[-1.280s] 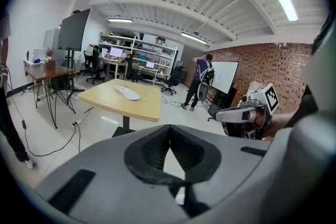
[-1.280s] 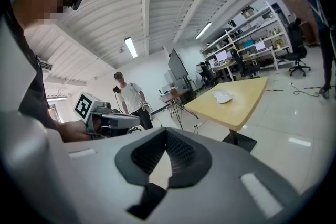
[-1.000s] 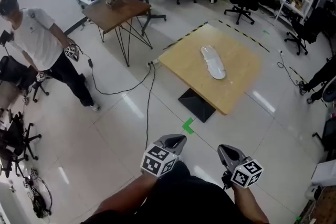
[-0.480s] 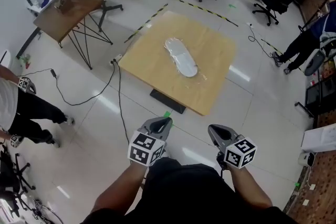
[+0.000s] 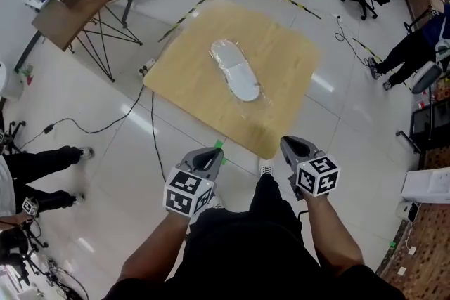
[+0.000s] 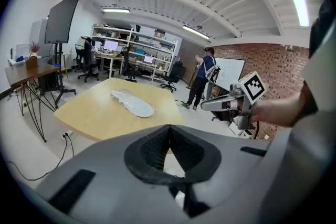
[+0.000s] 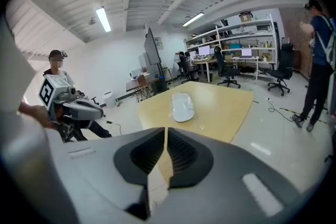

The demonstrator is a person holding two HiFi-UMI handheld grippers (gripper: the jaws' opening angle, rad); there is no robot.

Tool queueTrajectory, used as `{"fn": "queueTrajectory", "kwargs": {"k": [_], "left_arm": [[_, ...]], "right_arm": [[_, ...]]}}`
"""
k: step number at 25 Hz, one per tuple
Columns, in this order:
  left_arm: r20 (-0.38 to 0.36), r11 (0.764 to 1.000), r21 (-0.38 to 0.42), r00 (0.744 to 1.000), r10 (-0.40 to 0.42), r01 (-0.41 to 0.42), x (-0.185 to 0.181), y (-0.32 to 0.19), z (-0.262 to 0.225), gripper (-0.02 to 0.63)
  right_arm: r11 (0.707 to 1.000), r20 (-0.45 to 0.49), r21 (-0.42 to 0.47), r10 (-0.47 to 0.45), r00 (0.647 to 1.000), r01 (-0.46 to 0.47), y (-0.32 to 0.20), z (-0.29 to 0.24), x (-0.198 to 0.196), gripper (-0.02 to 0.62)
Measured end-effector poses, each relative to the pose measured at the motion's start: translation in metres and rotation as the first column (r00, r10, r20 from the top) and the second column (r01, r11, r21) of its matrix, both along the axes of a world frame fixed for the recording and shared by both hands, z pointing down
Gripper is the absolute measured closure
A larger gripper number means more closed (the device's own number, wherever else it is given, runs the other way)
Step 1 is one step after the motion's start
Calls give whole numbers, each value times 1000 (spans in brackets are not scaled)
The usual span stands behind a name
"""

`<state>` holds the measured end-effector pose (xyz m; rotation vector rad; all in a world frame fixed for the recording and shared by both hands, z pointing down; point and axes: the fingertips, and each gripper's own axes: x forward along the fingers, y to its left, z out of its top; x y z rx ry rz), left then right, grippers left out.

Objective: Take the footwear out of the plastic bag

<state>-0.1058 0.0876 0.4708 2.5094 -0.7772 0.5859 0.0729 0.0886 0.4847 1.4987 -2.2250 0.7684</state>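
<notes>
Likely light, slippery: footwear (image 5: pixel 244 86) in plastic bag (image 5: pixel 226 55) on bench (image 5: pixel 184 81); best pinched at loose film. Left hand-held gripper (image 5: pixel 210 156) together, right hand-held gripper (image 5: pixel 291 145) opening, both empty.

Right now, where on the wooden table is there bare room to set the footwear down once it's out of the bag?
The table is bare on both sides of the bagged footwear: a wide patch between it and the right edge, another between it and the left corner. Only the diagonal middle strip is taken.
</notes>
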Motion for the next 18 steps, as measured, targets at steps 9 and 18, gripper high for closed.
{"fn": "queueTrajectory", "kwargs": {"k": [9,18], "left_arm": [[101,985,25,979,-175,173,42,-71,1,598],[146,934,10,924,-354,356,87,-110,4,598]], "right_arm": [[979,48,-188,-68,997,76,-119,98,57,502],[889,179,-326,-277,944,322,-156,145,40,446]]}}
